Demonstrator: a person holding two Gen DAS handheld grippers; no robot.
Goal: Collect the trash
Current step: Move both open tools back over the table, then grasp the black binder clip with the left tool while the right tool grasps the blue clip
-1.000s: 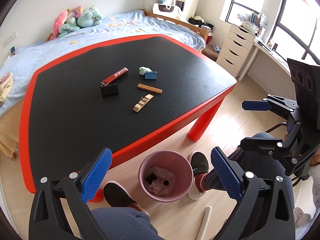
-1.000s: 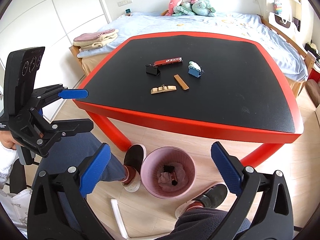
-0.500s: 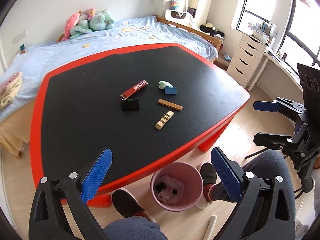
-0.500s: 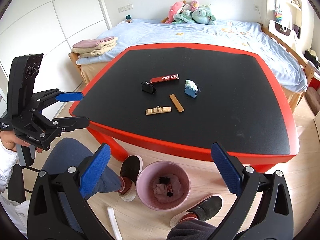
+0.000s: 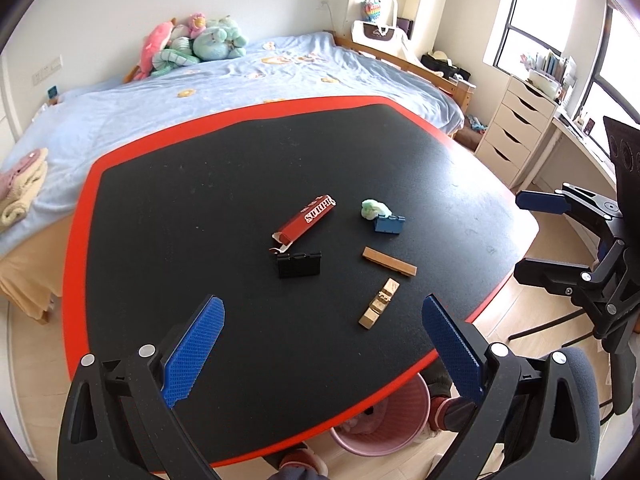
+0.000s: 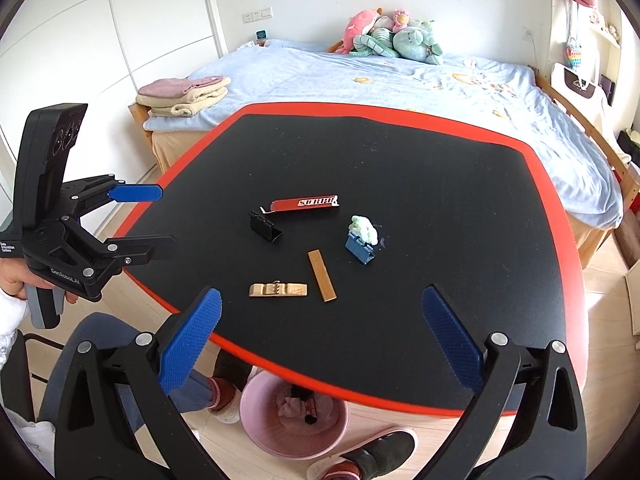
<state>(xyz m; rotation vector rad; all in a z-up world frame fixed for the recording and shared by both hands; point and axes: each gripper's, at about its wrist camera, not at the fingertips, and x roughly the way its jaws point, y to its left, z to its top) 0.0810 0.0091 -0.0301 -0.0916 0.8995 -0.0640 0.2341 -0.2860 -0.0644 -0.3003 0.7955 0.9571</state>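
Note:
On the black table (image 5: 200, 200) (image 6: 460, 208) lie a red wrapper (image 5: 306, 220) (image 6: 306, 203), a crumpled green-white wad (image 5: 373, 208) (image 6: 363, 228), a black binder clip (image 5: 299, 265) (image 6: 265, 227), a blue binder clip (image 5: 389, 224) (image 6: 360, 249), a wooden strip (image 5: 389, 261) (image 6: 321, 275) and a wooden clothespin (image 5: 379, 303) (image 6: 278, 290). A pink bin (image 5: 376, 420) (image 6: 294, 416) with trash stands on the floor under the near edge. My left gripper (image 5: 322, 354) (image 6: 148, 220) and right gripper (image 6: 320, 338) (image 5: 536, 236) are open and empty, above the near edge.
A bed (image 6: 400, 80) with plush toys (image 5: 192, 44) lies behind the table. Folded towels (image 6: 184, 94) rest on its corner. A white drawer unit (image 5: 516, 128) stands at the right by the window. My legs and slippers (image 6: 372, 456) are beside the bin.
Both grippers have risen and moved forward from over the bin toward the table. The bin has slid to the bottom of both views. Both stay open.

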